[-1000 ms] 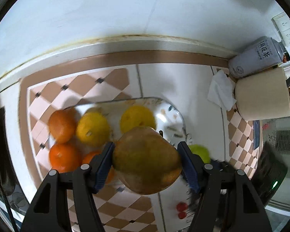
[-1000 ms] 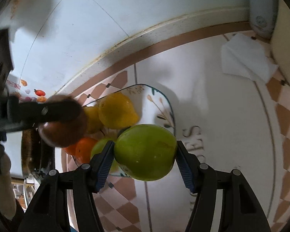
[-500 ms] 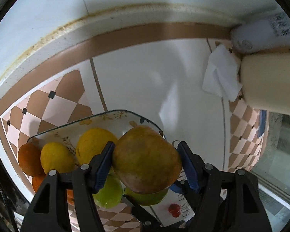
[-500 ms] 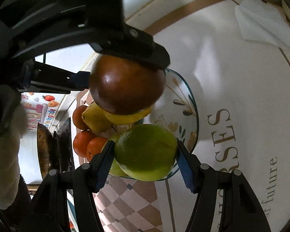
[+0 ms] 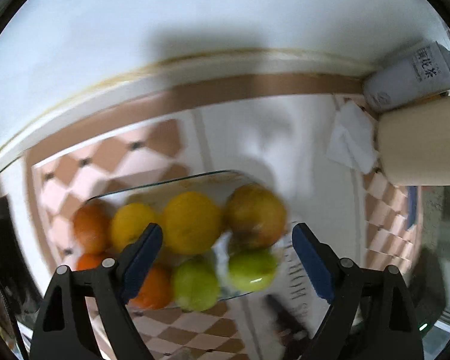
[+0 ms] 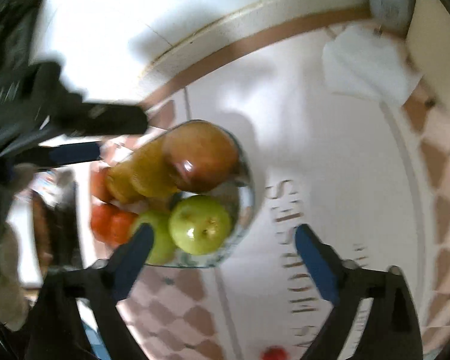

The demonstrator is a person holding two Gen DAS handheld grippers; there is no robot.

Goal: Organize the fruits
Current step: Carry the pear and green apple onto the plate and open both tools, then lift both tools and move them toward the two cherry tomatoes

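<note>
All the fruit sits packed on the oval glass plate [image 5: 177, 181]: the brownish-red apple [image 5: 256, 216] at its right end, the round green apple [image 6: 199, 225] just in front of it, oranges at the left. That grouping looks sorted. Left gripper [image 5: 226, 259] and right gripper [image 6: 220, 256] both hang wide open over the plate, holding nothing.

The left gripper [image 5: 226, 258] has its blue-padded jaws spread wide with nothing between them, the black arms reaching forward and down from the bottom of its own view. The right gripper [image 6: 222, 259] is spread just as wide and holds nothing either. In the right wrist view the left gripper [image 6: 75, 138] shows blurred at the far left, held level.
</note>
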